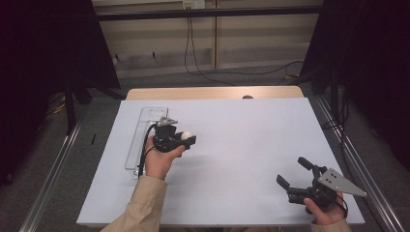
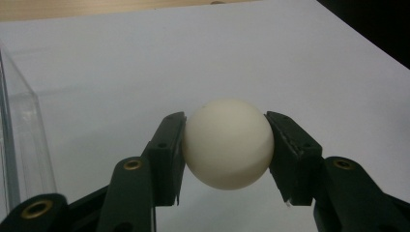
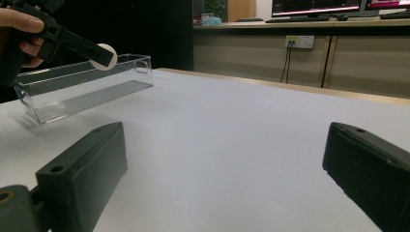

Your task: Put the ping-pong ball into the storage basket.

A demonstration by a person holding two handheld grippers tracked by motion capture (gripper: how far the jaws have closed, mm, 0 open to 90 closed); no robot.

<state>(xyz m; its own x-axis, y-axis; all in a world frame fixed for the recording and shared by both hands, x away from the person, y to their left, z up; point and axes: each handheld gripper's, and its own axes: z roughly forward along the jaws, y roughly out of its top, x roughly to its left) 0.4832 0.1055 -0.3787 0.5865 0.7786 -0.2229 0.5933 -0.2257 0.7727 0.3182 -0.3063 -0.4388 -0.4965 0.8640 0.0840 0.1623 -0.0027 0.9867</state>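
Note:
A white ball (image 2: 227, 143) sits clamped between the two black jaws of my left gripper (image 1: 186, 137), held above the white table sheet beside a clear plastic tray (image 1: 145, 135). In the right gripper view the same ball (image 3: 104, 55) shows at the tip of the far gripper, in front of the tray (image 3: 82, 87). My right gripper (image 1: 294, 173) rests near the front right of the table, jaws wide apart, with only bare sheet between its fingers (image 3: 87, 169).
The white sheet (image 1: 241, 145) covers most of the table, with a wooden strip (image 1: 212, 93) at the far edge. Metal rails run along both sides of the table. Cables hang at the back wall.

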